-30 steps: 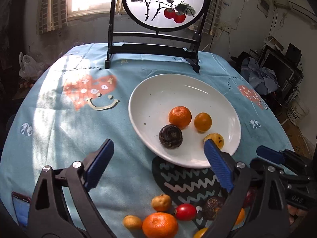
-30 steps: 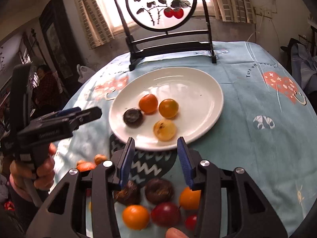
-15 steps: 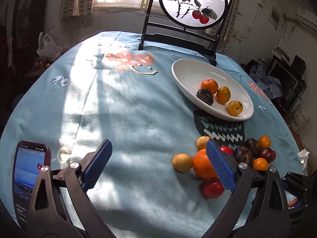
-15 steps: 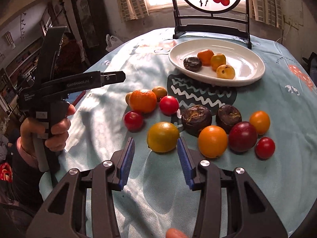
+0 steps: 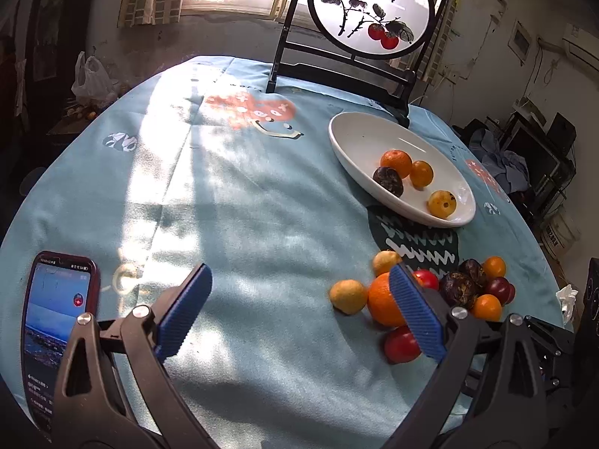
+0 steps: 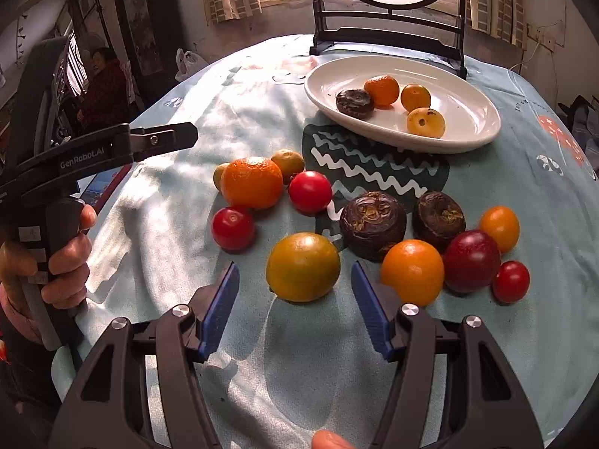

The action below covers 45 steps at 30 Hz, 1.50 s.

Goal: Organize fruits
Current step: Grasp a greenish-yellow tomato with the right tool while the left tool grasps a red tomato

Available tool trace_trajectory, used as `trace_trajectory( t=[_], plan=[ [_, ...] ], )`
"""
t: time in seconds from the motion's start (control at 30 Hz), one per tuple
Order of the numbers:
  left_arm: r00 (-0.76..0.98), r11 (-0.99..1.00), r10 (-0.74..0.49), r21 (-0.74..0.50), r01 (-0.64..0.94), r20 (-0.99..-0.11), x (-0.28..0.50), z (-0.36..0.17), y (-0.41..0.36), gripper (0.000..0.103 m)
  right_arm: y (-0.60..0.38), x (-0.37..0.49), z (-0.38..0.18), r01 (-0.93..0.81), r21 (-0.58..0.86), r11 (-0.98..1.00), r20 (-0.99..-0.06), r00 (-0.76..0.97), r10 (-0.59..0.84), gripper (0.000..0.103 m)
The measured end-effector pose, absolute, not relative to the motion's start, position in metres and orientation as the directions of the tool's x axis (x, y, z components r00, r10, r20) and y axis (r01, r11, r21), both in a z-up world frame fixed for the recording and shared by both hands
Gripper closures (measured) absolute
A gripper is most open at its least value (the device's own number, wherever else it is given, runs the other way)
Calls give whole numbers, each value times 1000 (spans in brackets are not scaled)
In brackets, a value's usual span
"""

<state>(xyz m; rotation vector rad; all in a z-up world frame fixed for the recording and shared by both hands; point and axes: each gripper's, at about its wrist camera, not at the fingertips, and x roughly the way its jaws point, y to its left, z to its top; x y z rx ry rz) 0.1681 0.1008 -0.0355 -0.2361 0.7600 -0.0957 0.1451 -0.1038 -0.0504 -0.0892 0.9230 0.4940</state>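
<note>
A white oval plate (image 5: 359,138) (image 6: 468,112) at the back right of the table holds several small fruits. Loose fruits lie nearer on the blue cloth: a large orange (image 6: 251,181) (image 5: 382,299), red tomatoes, dark brown ones and small orange ones. A yellow-orange fruit (image 6: 303,265) lies just ahead of my right gripper (image 6: 295,273), partly between its tips. The jaws are opening and the pads do not touch it. My left gripper (image 5: 299,277) stands wide open over bare cloth, left of the pile, with nothing in it. It also shows at the left edge as the left gripper (image 6: 183,136), held by a hand.
A phone (image 5: 56,318) lies at the near left edge of the table. A round painted screen on a black stand (image 5: 370,15) rises behind the plate. A tissue (image 5: 569,295) sits at the right edge. A person (image 6: 105,86) is beyond the table on the left.
Both grippers drew back from the plate toward the near loose fruit and sank a little. In the last half second the right jaws widened; the left gripper stayed put.
</note>
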Motion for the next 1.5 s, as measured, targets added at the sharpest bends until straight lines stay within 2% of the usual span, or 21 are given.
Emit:
trace_trajectory(
  t=[0.13,0.2,0.4,0.67,0.97,1.17,1.23,1.37,1.5],
  plan=[
    [722,965,-180,-261,-1,-668,167,-36,104,6,-100,149,-54,-431,120,894,-791,503,349,41],
    [715,962,-192,-274,1,-672,169,-38,105,6,-101,152,-57,-422,127,897,-801,490,344,51],
    [711,968,-175,-252,-2,-681,169,-39,102,6,-104,151,-57,-416,134,899,-799,492,347,61],
    [696,975,-170,-223,15,-698,172,-43,96,6,-124,135,-45,-404,207,891,-752,517,409,61],
    [680,962,-272,-175,210,-681,142,-38,61,6,-164,116,-22,-363,242,900,-696,581,422,61],
    [635,942,-316,-151,301,-705,135,-38,28,7,-180,112,-24,-352,274,895,-684,584,438,61],
    [622,940,-311,-136,314,-718,137,-42,19,9,-184,110,-26,-352,282,893,-683,580,444,61],
    [586,936,-308,-131,325,-750,143,-50,7,28,-191,108,-29,-355,287,890,-678,581,451,61],
    [572,943,-281,-111,313,-770,147,-57,2,39,-194,106,-31,-363,286,887,-677,578,455,61]
  ],
)
